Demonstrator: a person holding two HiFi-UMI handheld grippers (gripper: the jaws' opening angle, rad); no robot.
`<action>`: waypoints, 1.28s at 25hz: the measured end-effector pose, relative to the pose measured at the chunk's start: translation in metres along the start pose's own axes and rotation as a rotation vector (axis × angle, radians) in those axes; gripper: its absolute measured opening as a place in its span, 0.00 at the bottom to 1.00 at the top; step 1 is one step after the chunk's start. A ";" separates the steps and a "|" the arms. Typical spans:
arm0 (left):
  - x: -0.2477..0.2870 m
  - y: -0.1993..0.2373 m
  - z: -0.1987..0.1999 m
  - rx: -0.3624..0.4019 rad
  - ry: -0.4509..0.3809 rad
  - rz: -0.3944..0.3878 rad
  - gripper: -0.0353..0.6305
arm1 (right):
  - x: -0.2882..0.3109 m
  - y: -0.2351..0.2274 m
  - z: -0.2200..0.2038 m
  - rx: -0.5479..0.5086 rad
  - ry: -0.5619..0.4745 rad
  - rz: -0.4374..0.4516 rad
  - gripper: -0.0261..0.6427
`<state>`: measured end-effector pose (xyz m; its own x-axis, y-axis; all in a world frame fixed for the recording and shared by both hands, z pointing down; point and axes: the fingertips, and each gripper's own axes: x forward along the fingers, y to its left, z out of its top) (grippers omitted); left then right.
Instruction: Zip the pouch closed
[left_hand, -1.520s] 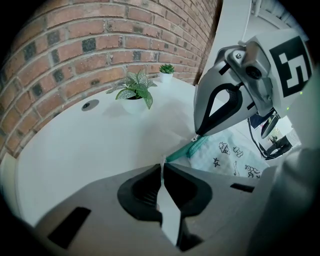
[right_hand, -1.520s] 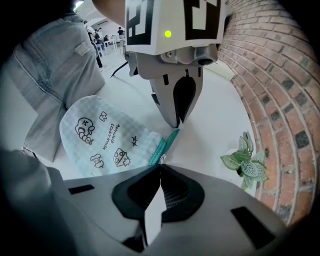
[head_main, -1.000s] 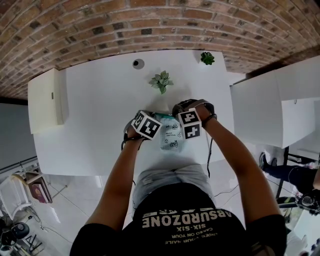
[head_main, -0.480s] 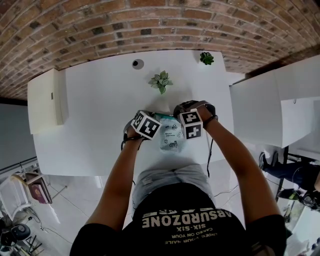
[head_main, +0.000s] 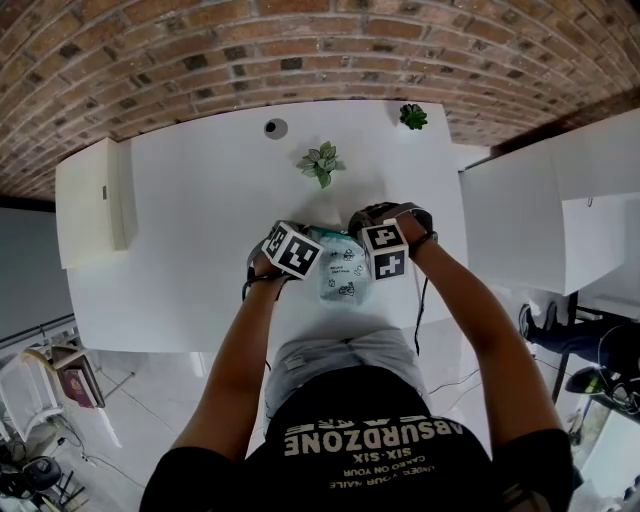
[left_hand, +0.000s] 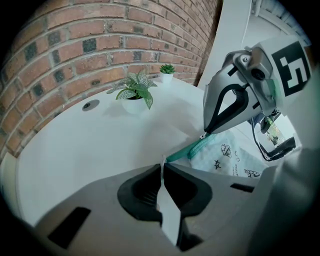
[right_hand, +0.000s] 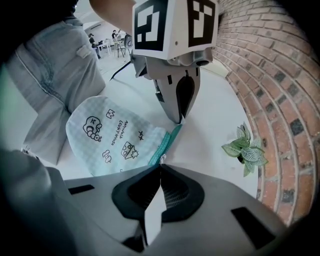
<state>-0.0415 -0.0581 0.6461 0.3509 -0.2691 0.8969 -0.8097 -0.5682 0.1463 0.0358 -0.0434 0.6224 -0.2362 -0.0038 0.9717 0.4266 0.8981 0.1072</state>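
Note:
A pale mint checked pouch (head_main: 342, 274) with cartoon prints lies on the white table (head_main: 190, 240), its teal zipper (right_hand: 169, 141) along the far edge. My left gripper (left_hand: 162, 167) is shut on one end of that zipper edge; in the right gripper view its tips (right_hand: 179, 120) pinch the teal band. My right gripper (right_hand: 160, 164) is shut on a small silvery zipper pull at the other end of the band, and its tips (left_hand: 204, 135) show in the left gripper view. In the head view the marker cubes (head_main: 293, 249) hide both sets of jaws.
A potted plant with veined leaves (head_main: 322, 162) stands just behind the pouch. A smaller green plant (head_main: 414, 116) and a round cable hole (head_main: 277, 127) sit near the brick wall. A white cabinet (head_main: 90, 200) flanks the left, another white desk (head_main: 540, 200) the right.

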 end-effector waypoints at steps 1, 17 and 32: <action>0.000 0.000 0.000 -0.001 0.000 0.000 0.09 | 0.000 0.000 0.000 -0.002 0.001 0.000 0.04; 0.000 0.000 -0.001 -0.015 0.000 0.004 0.09 | -0.002 0.004 -0.006 0.018 -0.007 -0.013 0.04; 0.000 0.000 -0.001 -0.015 -0.001 0.009 0.09 | -0.003 0.009 -0.015 0.051 -0.007 -0.026 0.04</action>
<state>-0.0417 -0.0574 0.6465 0.3440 -0.2746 0.8979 -0.8198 -0.5541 0.1446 0.0538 -0.0415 0.6236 -0.2531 -0.0248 0.9671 0.3750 0.9190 0.1216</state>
